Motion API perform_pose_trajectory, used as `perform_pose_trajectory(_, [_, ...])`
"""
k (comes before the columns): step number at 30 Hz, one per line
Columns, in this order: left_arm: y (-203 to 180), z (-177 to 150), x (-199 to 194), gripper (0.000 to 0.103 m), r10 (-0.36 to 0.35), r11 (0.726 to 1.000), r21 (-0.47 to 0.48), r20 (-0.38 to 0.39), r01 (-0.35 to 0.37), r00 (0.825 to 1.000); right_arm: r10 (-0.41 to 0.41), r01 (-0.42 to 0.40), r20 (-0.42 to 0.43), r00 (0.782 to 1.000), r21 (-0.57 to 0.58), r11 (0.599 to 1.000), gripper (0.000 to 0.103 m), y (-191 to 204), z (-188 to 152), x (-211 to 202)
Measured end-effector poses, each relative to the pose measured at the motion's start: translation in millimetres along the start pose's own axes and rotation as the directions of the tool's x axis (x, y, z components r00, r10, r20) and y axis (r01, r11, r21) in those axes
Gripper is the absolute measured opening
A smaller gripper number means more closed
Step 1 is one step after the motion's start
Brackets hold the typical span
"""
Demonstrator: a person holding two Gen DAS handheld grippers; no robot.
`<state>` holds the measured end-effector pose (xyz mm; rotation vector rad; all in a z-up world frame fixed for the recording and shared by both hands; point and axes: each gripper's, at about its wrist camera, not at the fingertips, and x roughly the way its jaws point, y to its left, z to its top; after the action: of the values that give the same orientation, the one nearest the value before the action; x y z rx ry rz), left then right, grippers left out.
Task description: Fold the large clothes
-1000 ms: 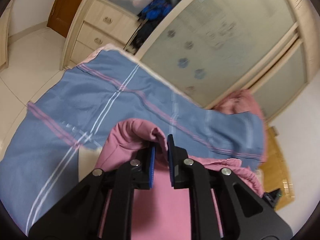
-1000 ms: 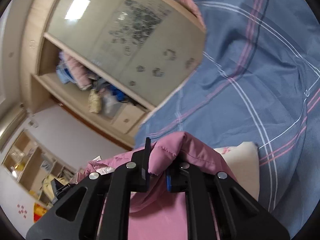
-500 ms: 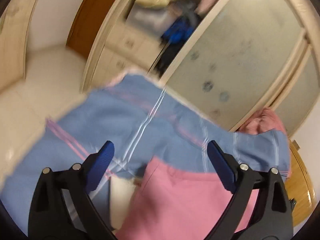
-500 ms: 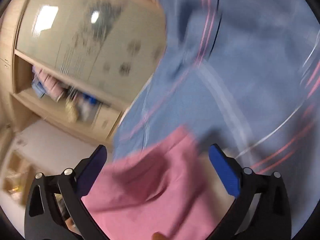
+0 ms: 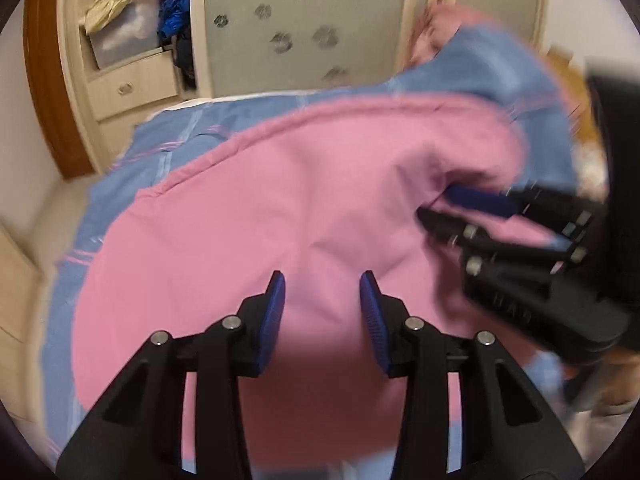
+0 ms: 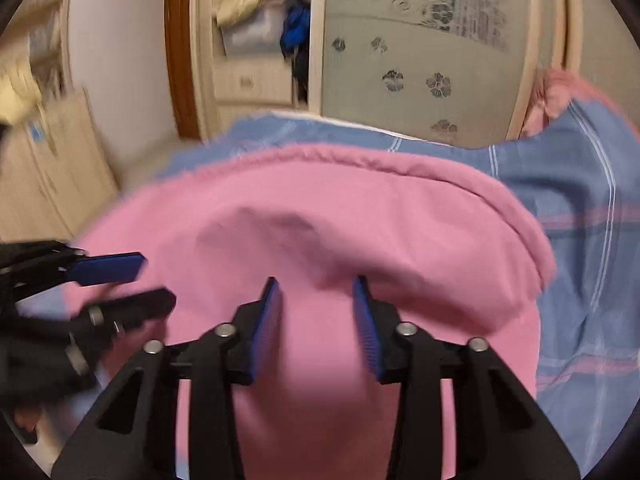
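A large pink garment (image 5: 304, 208) lies spread on a blue plaid bedsheet (image 5: 192, 136); it also shows in the right wrist view (image 6: 352, 216). My left gripper (image 5: 322, 280) is open and empty just above the pink cloth. My right gripper (image 6: 316, 284) is open and empty above the same cloth. In the left wrist view the right gripper (image 5: 444, 204) comes in from the right, its fingers apart at a fold of the pink cloth. In the right wrist view the left gripper (image 6: 156, 280) comes in from the left.
A wardrobe with frosted sliding doors (image 5: 304, 24) stands behind the bed, its open part stuffed with clothes (image 5: 160, 12) above drawers (image 5: 132, 88). A brown door frame (image 6: 180, 52) is at left. More pink fabric (image 6: 560, 92) lies at the bed's far right.
Both grippers let go of the pink garment's edge and opened. The garment dropped flat onto the bedsheet, and both grippers now hover low over it.
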<state>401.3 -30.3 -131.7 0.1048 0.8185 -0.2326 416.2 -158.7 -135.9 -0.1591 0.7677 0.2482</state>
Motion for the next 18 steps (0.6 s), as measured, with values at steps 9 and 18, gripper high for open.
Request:
perform_pose_trajectory(9, [93, 17, 114, 0.055, 0.175, 0.964, -0.172, -0.172, -0.204, 0.97, -0.224, 0.256, -0.179, 0.958, 0.182, 0.95, 0.021, -101, -16, 109])
perform_pose_trajectory(18, [72, 9, 97, 0.043, 0.27, 0.954, -0.095, -0.133, -0.283, 0.954, -0.301, 0.319, -0.165, 0.939, 0.096, 0.943, 0.025, -80, -27, 100])
